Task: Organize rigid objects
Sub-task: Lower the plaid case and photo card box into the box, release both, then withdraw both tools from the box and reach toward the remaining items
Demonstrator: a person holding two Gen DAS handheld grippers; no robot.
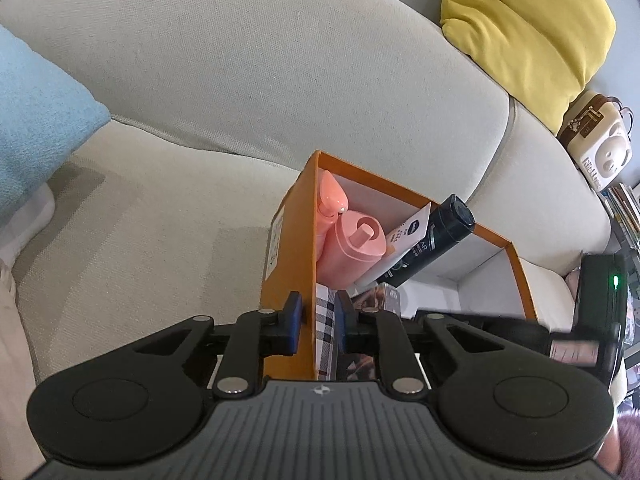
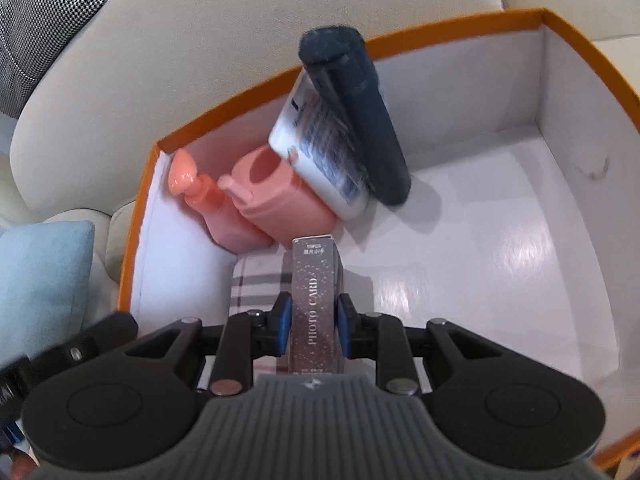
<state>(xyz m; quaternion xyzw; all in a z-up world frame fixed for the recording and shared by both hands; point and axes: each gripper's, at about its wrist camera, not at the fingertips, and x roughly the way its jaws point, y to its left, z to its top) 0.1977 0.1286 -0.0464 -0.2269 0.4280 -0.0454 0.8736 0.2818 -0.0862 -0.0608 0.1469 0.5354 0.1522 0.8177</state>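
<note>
- A big cream sofa is all around the box. A yellow pillow sits at its top right, and a light blue pillow sits at the left.
- In the right wrist view, a black and white checked pillow shows in the top left corner.
- A small cream bag with a bear face stands past the yellow pillow.
- The orange box sits on the sofa seat. It is white inside, and much of its floor on the right is bare.
- In the far left corner of the box stands a pink pump bottle. Just beside it is a pink tub with a flip lid.
- A white tube leans on the pink tub, and a dark bottle leans on the tube. Its top pokes up over the box wall.
- A checked flat thing stands against the left wall, near the front.
- The left tool sits over the box's left wall. Its blue pads are close together, with the orange wall and the checked thing between them. It looks like it pinches the wall, but that is hard to tell for sure.
- The right tool is narrow and holds the photo card box. This box is slim, brownish and sparkly, with "PHOTO CARD" on its side.
- The photo card box is inside the orange box, just beside the checked thing and close to the pink tub.
</note>
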